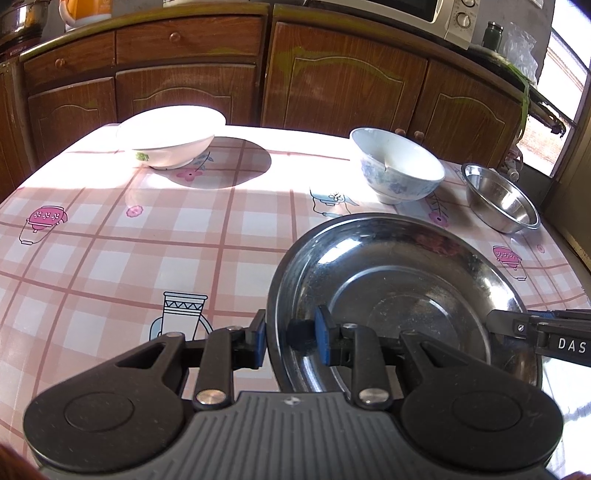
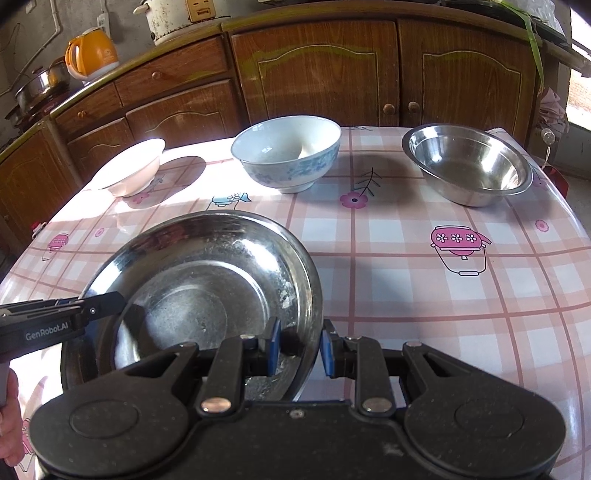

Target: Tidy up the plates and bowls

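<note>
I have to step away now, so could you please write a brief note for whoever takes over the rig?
Left gripper: shut on the near-left rim of the steel plate.
Right gripper: shut on the plate's right rim.
Along the far side of the table: white bowl, blue-patterned bowl, steel bowl, all apart and empty.
Done: plate gripped by both grippers.
Left: set the plate down, then gather the bowls; nothing is stacked yet.

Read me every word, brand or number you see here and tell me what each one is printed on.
"DAS": white letters on the black arm of the right claw, cut off by the picture's edge.
"GenRobot.AI": on the black arm of the left claw.
White microwave's dial markings: too small to read.
Orange kettle's round emblem: blurred, unreadable.
Pink checked tablecloth: drawings only, no words.
</note>
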Demonstrator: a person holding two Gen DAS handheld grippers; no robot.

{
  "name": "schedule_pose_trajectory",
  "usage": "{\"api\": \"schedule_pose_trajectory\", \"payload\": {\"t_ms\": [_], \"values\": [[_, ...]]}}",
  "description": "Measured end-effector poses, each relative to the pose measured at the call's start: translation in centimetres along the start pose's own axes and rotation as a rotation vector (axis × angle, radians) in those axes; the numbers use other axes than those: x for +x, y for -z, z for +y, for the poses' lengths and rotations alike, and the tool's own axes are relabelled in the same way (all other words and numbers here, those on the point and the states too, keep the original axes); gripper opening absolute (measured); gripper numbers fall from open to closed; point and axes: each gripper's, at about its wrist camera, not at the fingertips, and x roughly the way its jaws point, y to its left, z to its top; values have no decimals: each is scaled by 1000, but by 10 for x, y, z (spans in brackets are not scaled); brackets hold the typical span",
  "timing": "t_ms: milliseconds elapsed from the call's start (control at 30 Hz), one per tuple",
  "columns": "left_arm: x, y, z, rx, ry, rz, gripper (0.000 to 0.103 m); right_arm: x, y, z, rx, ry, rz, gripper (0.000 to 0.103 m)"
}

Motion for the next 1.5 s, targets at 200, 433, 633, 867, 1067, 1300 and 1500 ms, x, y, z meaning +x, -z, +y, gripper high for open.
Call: {"api": "schedule_pose_trajectory", "payload": {"t_ms": [200, 433, 633, 867, 1067, 1300, 1500], "values": [[6, 2, -1, 0, -2, 8, 27, 6, 2, -3, 8, 4, 7, 29], [9, 3, -1, -1, -2, 12, 27, 11, 6, -6, 13, 7, 10, 29], [16, 5, -3, 4, -2, 13, 27, 14, 7, -8, 21, 9, 13, 29], [17, 6, -4, -1, 1, 7, 27, 14, 8, -9, 21, 14, 6, 29], [16, 8, -5, 4, -18, 0, 28, 10, 8, -6, 4, 24, -5, 29], [5, 6, 5, -39, -62, -4, 35, 3, 9, -16, 28, 67, -13, 39], [-17, 6, 2, -6, -91, 4, 49, -16, 10, -18, 9, 75, -9, 44]]}}
